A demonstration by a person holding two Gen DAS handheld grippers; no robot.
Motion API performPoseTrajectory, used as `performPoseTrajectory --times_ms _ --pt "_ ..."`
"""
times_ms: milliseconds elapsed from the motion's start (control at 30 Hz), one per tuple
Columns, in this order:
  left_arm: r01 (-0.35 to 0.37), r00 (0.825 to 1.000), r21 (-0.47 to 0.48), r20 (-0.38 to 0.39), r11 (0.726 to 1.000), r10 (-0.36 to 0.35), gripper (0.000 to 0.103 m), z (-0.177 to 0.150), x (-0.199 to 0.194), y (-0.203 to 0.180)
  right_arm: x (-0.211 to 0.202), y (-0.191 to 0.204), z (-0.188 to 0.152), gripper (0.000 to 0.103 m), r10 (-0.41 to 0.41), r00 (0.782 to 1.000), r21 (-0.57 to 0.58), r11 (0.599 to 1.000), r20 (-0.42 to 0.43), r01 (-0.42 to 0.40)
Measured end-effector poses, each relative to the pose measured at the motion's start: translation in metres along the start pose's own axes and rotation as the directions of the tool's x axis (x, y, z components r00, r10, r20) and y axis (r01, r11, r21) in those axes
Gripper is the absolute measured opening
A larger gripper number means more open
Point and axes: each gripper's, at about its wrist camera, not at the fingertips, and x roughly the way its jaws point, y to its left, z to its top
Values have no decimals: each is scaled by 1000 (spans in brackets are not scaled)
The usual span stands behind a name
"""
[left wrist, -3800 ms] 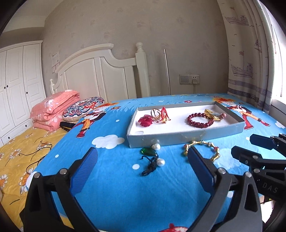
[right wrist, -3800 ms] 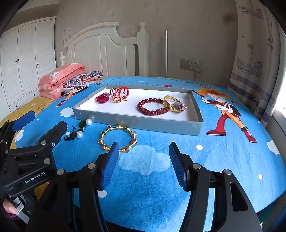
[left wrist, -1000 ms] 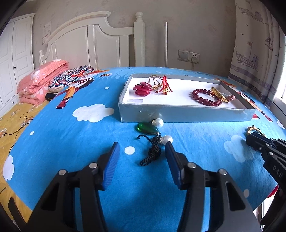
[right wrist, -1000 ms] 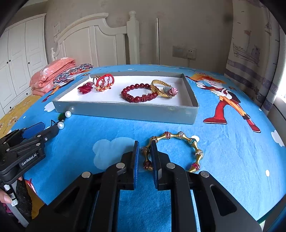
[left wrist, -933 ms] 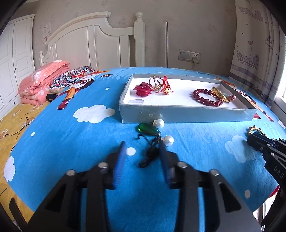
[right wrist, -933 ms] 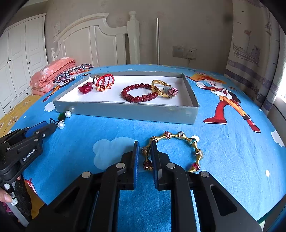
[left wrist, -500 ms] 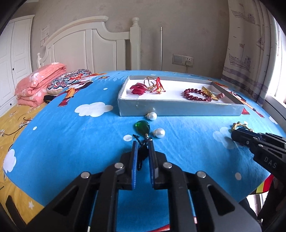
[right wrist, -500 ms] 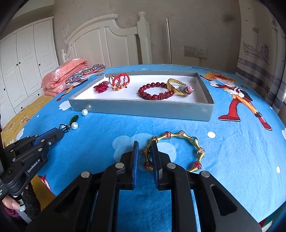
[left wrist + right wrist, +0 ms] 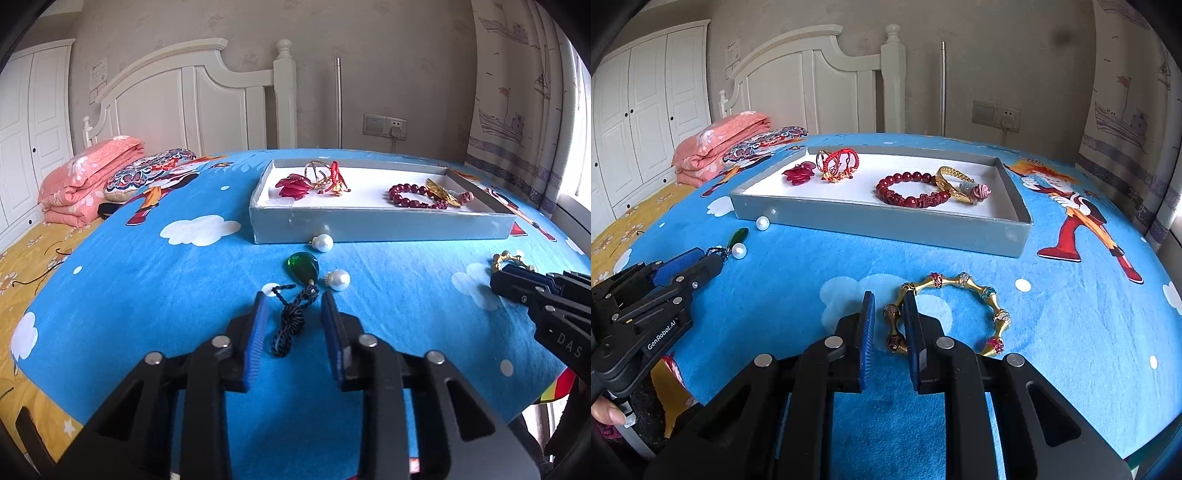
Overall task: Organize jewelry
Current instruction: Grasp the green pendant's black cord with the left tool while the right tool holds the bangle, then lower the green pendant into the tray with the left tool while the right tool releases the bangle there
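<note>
The pendant lay on the bed in front of the tray, its green stone toward the tray and its dark cord trailing back toward the left gripper, so its long axis ran along the gripper's line of sight. The left jaws stood partly open, one on each side of the cord; neither pad clearly touched it. Two pearls lay beside the stone, one touching the tray wall.

The bangle lay flat on the bed, near the tray's front wall. The right gripper had its jaws slightly open astride the bangle's near-left rim; contact could not be judged.

Only the right view showed the whole bangle; the left view caught just a gold end of it beyond the right gripper's tips. The right view also showed the tray's contents from above: red bead bracelet, gold bracelet, red string bracelet.
</note>
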Motion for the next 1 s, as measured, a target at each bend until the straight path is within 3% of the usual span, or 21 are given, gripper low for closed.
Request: performPoseTrajectory --times_ms 67,267,433,733,1000 --pt "-4 1000 22 6 1000 4 18 -1 -1 -4 0 -2 0 17 7 1000 8 1000 0 -7" --pt "-7 1000 29 16 1000 7 17 -4 -3 -5 -2 2 -4 16 -23 1000 -11 1000 11 23" --pt "17 1000 17 24 1000 -18 10 -3 -6 -4 -8 7 -6 11 -28 999 -27 999 34 29" --pt "20 991 -11 130 1000 -19 10 12 -47 -2 -51 18 0 11 -49 986 -51 997 160 58" --pt "30 981 15 194 999 -33 10 19 -77 -11 -75 26 2 11 -34 978 -69 996 204 49"
